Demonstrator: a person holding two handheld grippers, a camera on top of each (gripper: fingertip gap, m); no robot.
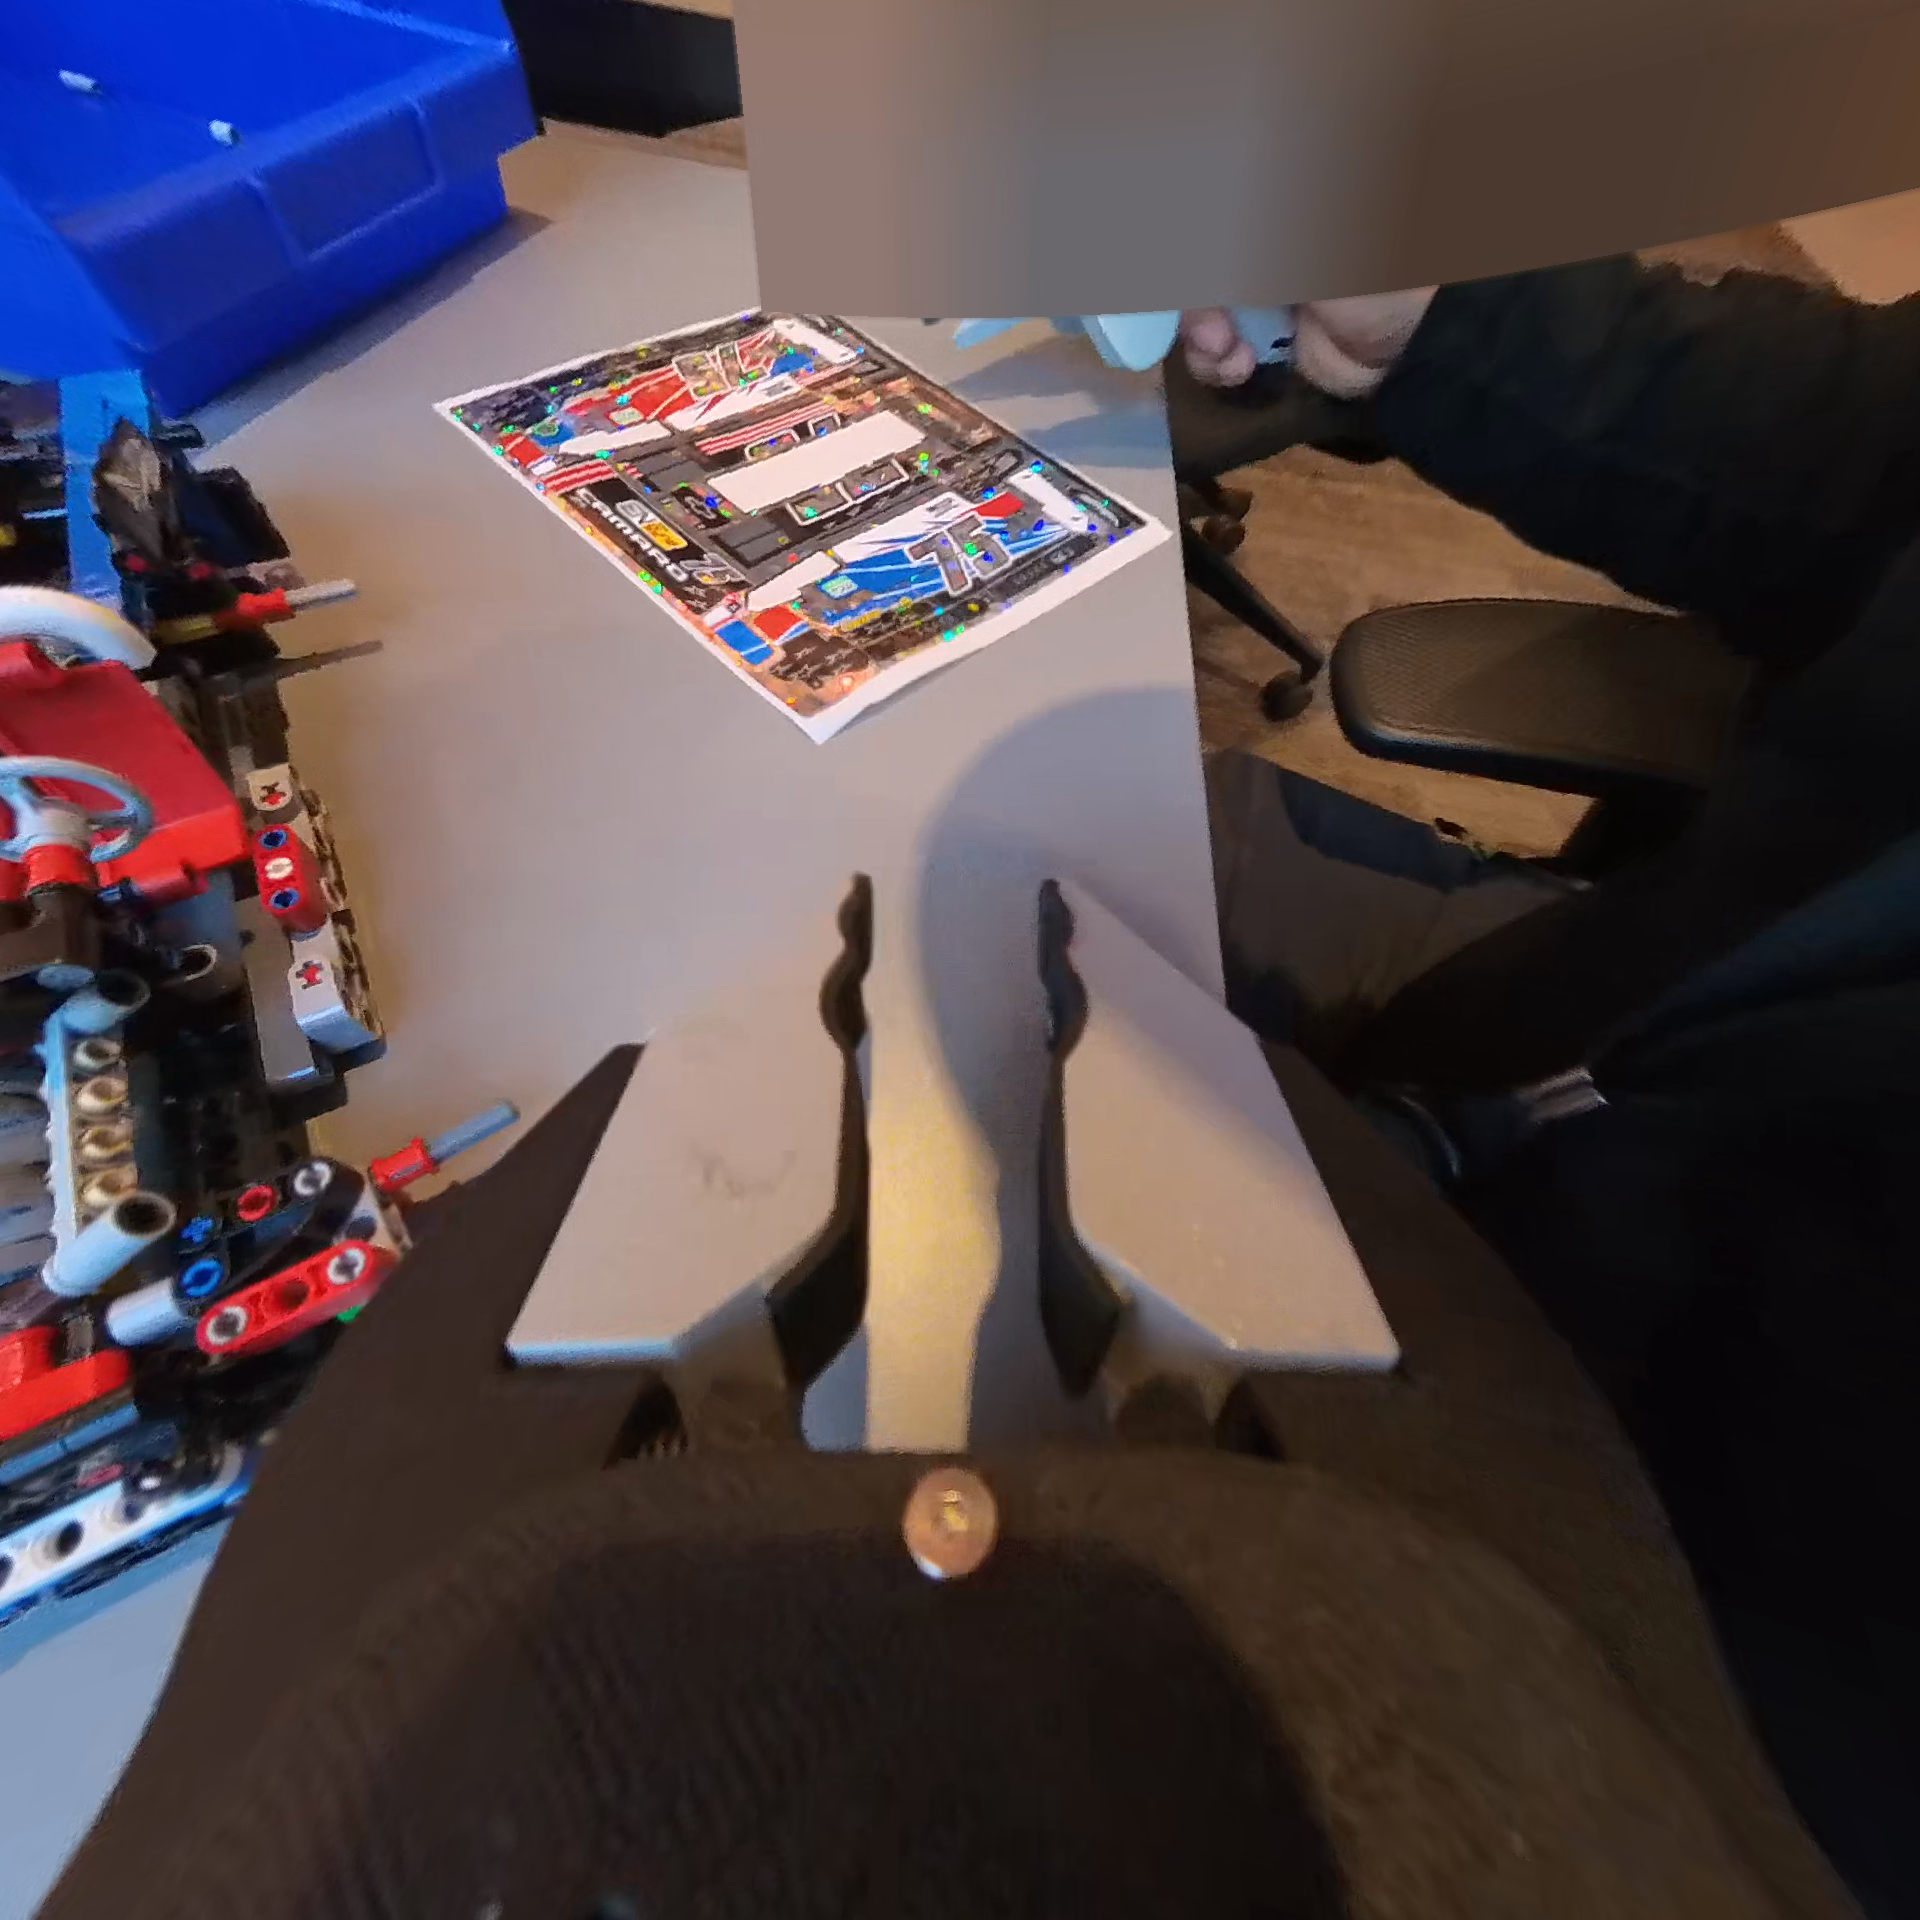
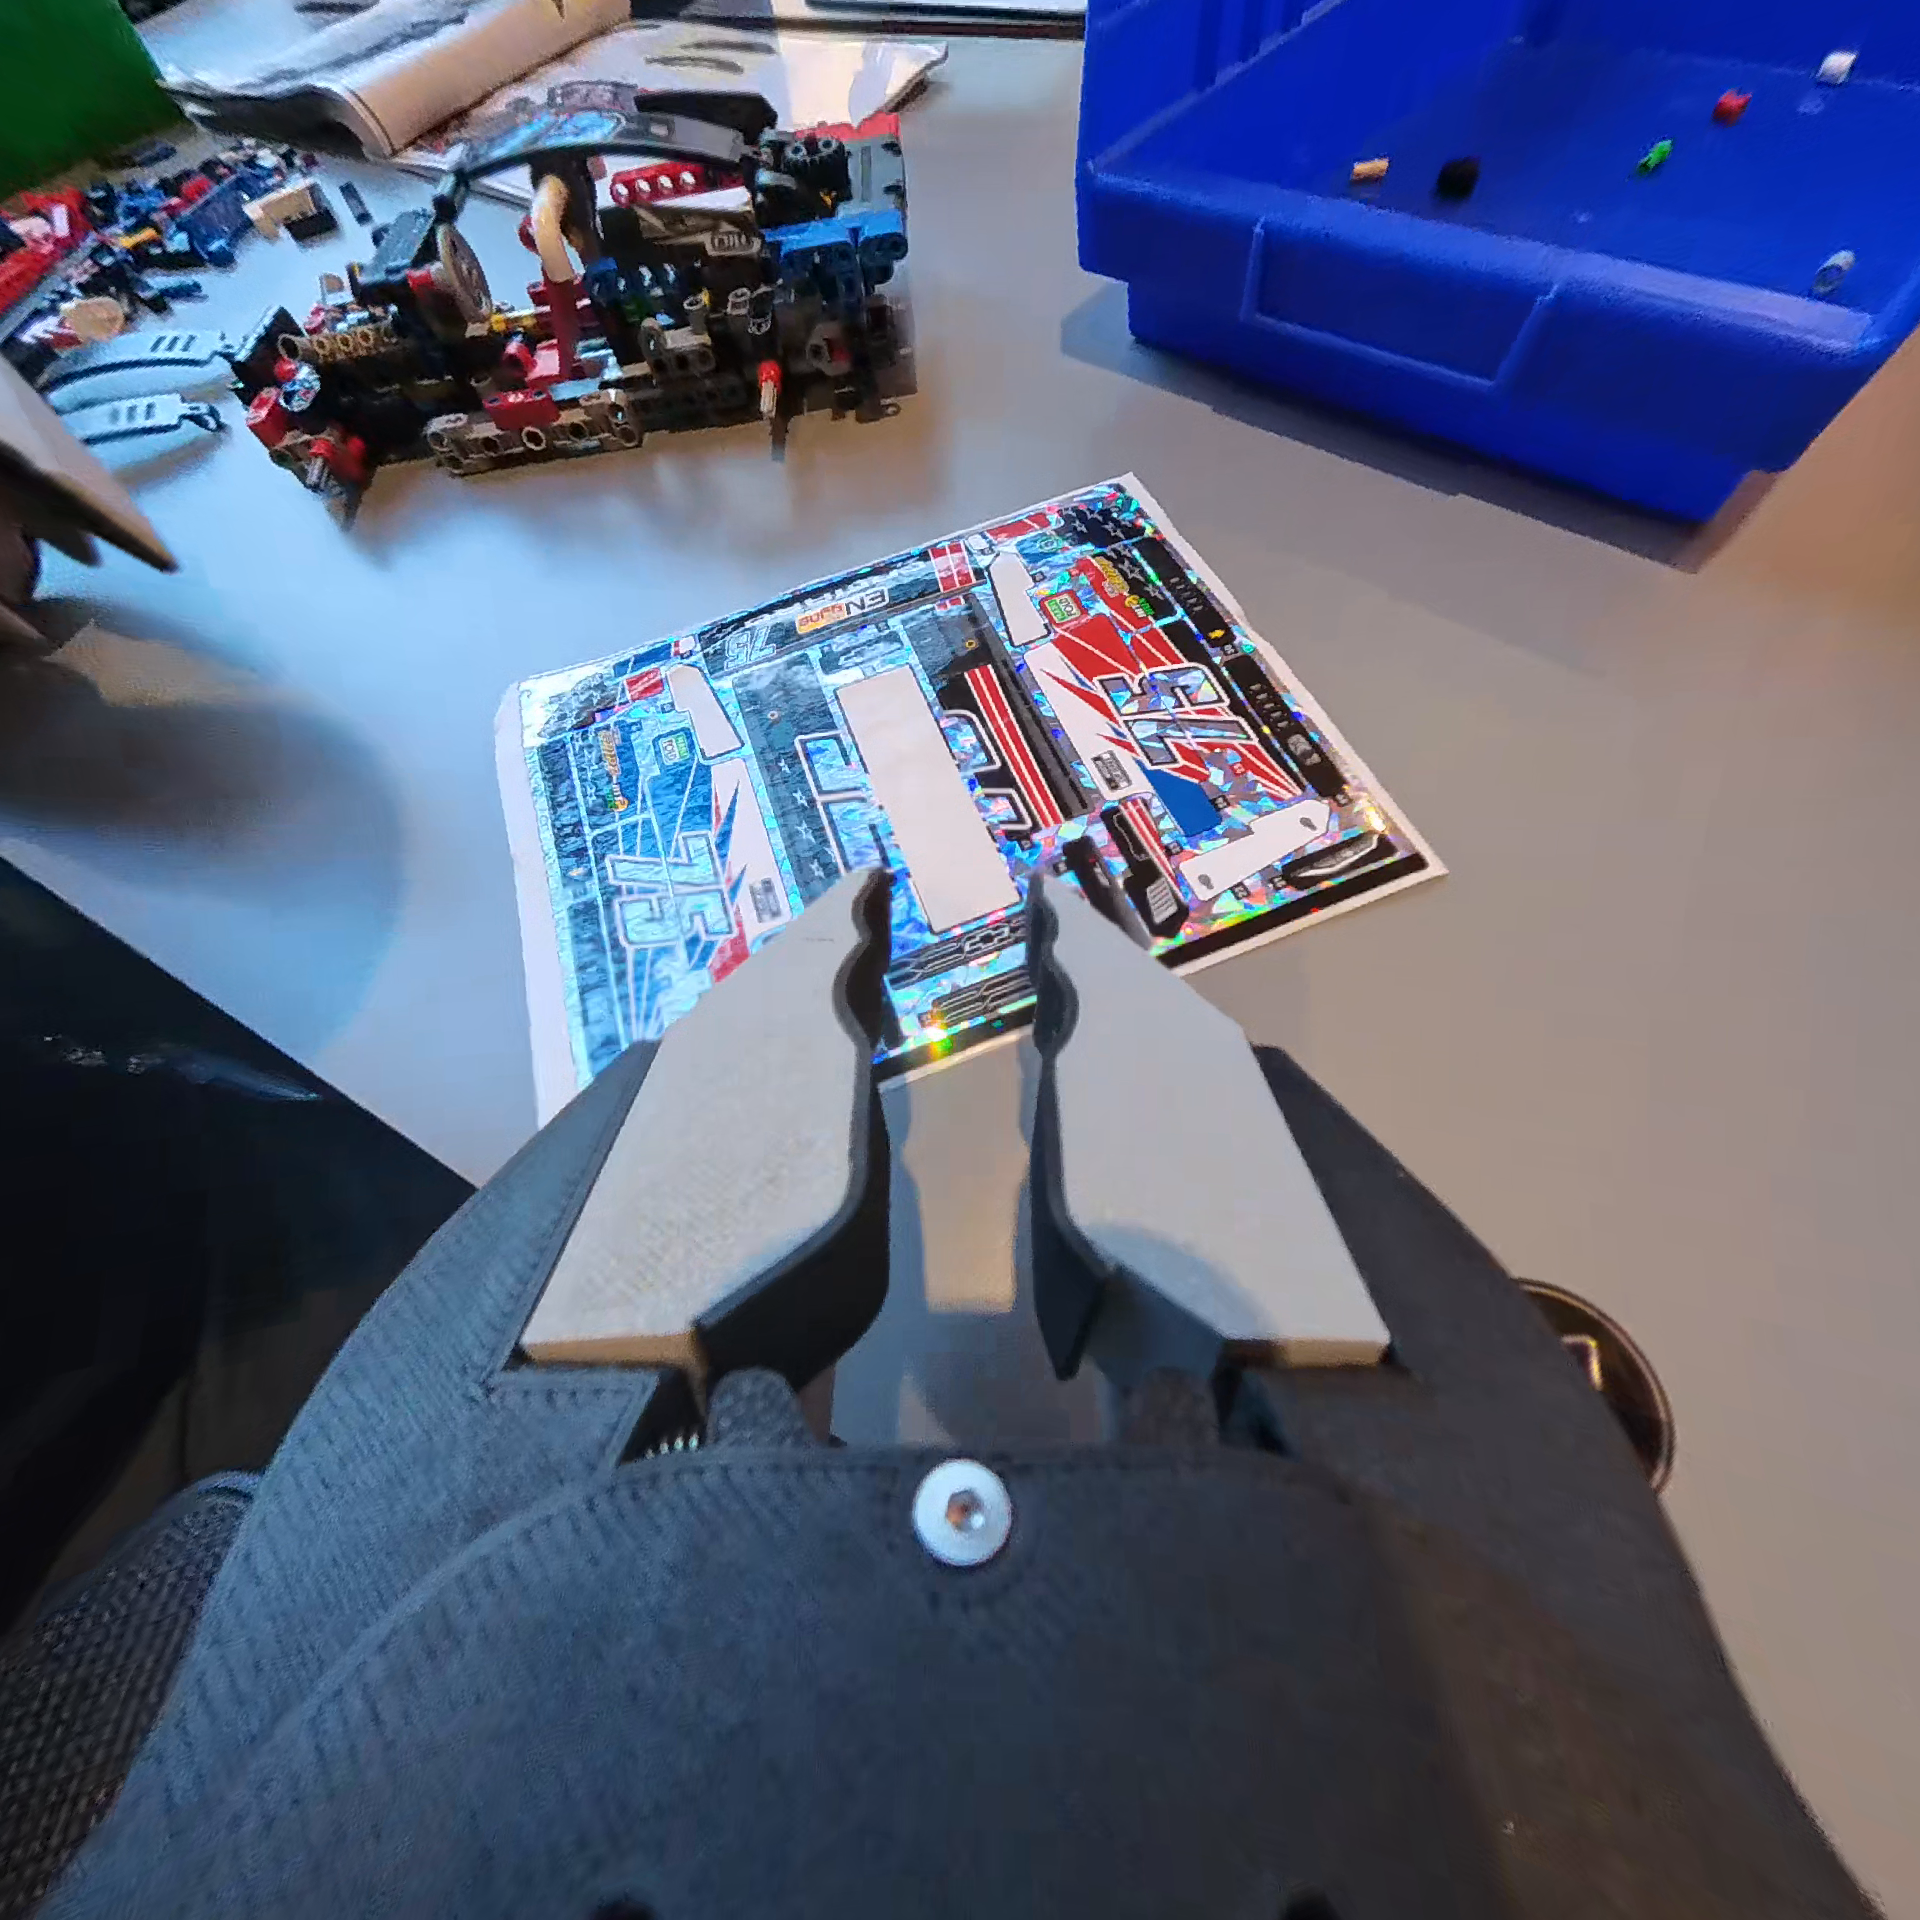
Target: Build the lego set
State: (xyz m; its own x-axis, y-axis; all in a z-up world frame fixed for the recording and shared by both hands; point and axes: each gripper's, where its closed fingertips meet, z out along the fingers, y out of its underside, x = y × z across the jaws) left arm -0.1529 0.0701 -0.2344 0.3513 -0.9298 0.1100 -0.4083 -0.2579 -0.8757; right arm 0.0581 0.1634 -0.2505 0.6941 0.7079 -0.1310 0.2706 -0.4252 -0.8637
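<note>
**Workstation Status: Both Grippers Empty Above the Table**

Grey table (image 2: 1558, 935) surface carries all components. A glossy sticker sheet (image 2: 966, 769) lies flat near the table's front edge. The partly built lego model (image 2: 623, 301), black with red, blue and grey beams, stands beyond the sheet; in the left wrist view it sits at the left edge (image 1: 156, 1039). A blue bin (image 2: 1507, 239) rests to the right of the model and holds a few small loose parts. Loose lego pieces (image 2: 125, 229) and an open instruction booklet (image 2: 436, 73) lie at the far left.

The right gripper (image 2: 958, 894) hangs over the near edge of the sticker sheet, jaws parted, grasping nothing. The left gripper (image 1: 954, 904) hangs over bare table just right of the model, jaws likewise parted and empty. An office chair (image 1: 1538, 686) stands beside the table.
</note>
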